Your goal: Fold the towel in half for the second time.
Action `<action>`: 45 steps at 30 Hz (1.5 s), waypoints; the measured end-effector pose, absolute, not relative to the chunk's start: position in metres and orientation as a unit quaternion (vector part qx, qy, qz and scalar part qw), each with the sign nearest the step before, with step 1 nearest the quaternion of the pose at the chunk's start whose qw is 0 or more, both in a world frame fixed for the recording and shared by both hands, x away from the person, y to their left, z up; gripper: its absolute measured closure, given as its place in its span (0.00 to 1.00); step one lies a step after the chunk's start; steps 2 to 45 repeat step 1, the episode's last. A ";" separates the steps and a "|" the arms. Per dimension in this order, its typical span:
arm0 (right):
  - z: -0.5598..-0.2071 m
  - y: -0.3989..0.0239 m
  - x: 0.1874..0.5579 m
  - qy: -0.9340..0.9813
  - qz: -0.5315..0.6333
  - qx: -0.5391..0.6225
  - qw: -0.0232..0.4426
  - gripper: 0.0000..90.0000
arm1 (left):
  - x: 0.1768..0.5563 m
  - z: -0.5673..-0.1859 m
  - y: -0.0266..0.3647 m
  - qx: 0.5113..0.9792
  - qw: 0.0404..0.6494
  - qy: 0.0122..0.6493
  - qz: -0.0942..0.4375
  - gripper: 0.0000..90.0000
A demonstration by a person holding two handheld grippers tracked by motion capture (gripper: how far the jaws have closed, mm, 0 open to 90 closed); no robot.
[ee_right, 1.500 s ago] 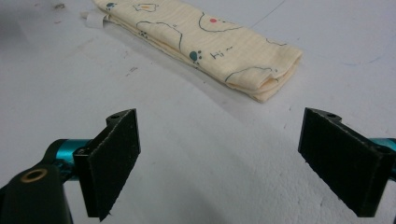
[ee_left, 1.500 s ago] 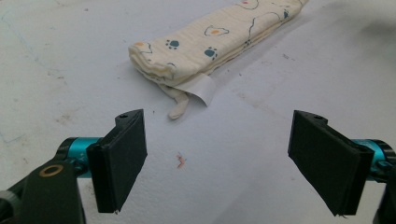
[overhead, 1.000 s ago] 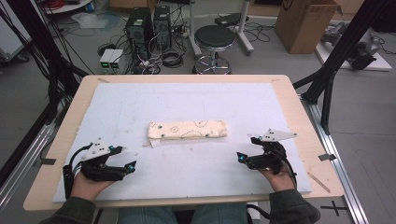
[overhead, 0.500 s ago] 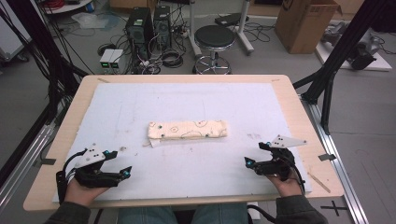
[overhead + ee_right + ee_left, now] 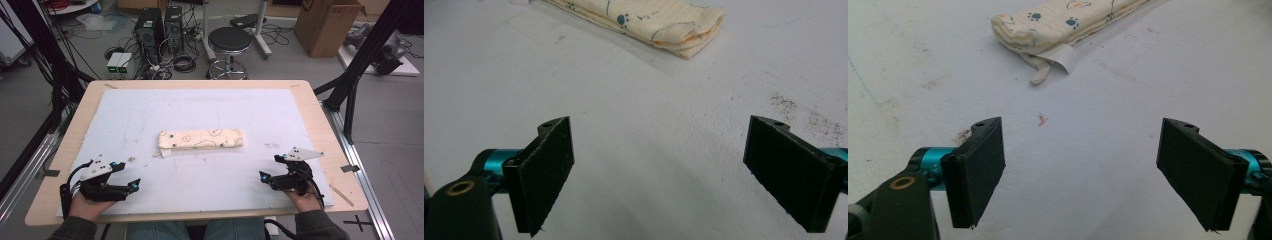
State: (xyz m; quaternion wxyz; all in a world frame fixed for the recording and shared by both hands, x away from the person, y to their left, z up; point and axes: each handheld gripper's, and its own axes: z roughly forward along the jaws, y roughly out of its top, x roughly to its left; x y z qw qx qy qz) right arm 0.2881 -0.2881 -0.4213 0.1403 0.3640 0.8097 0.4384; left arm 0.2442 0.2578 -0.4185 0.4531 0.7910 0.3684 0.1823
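High view, nearest edge first: left gripper (image 5: 131, 185) low at the table's front left corner, jaws spread wide, nothing between them. Right gripper (image 5: 266, 176) at front right, likewise wide apart and empty, resting over the white mat (image 5: 200, 112). Farther in, mid-mat: folded cloth (image 5: 201, 140), cream with paw prints, lying flat as a long roll, well apart from both grippers. Left gripper view: cloth's end (image 5: 1068, 22) ahead with a white tag (image 5: 1064, 54) poking out. Beyond the wooden table (image 5: 310, 107): black stool (image 5: 229, 40), computer towers (image 5: 157, 27), cardboard box (image 5: 327, 25).
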 end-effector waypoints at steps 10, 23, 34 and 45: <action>-0.422 -0.288 0.289 0.810 0.439 0.362 0.142 0.13 | 0.244 -0.419 0.257 0.790 0.455 0.369 0.183 0.22; -0.422 -0.288 0.289 0.810 0.439 0.362 0.142 0.13 | 0.244 -0.419 0.257 0.790 0.455 0.369 0.183 0.22; -0.422 -0.288 0.289 0.810 0.439 0.362 0.142 0.13 | 0.244 -0.419 0.257 0.790 0.455 0.369 0.183 0.22; -0.422 -0.288 0.289 0.810 0.439 0.362 0.142 0.13 | 0.244 -0.419 0.257 0.790 0.455 0.369 0.183 0.22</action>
